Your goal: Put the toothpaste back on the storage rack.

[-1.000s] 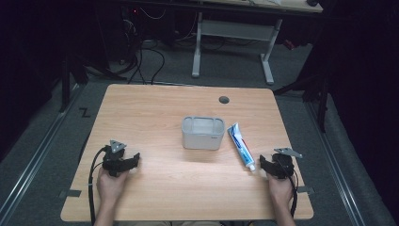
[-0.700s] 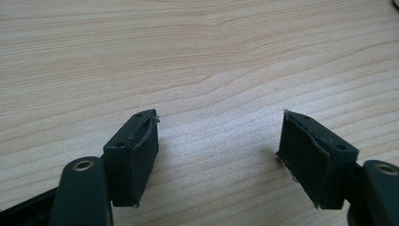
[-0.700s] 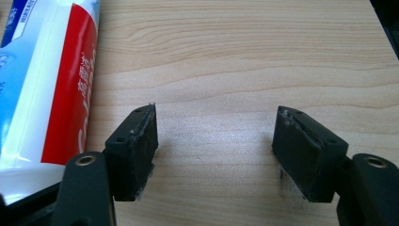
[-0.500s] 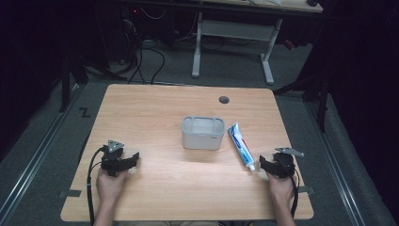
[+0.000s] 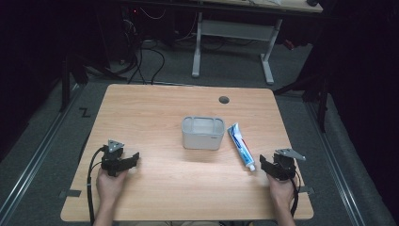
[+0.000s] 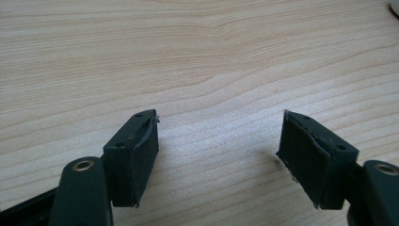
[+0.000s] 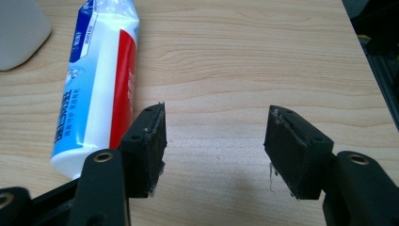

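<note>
A white, blue and red toothpaste tube (image 5: 241, 145) lies flat on the wooden table (image 5: 155, 113), just right of a grey plastic bin (image 5: 202, 139). My right gripper (image 5: 264, 165) rests on the table right of the tube's cap end. In the right gripper view the tube (image 7: 101, 84) lies left of the left jaw, outside the gap of the right gripper (image 7: 216, 136). These jaws have just been closing a little and stand open with nothing between them. My left gripper (image 5: 135, 159) sits at the front left, open over bare wood (image 6: 219, 136).
A round cable hole (image 5: 224, 100) is at the table's far edge. The bin's rounded corner (image 7: 19, 33) shows at the upper left of the right gripper view. The table's right edge (image 7: 362, 56) runs close by. A desk frame (image 5: 235, 28) and cables stand on the floor behind.
</note>
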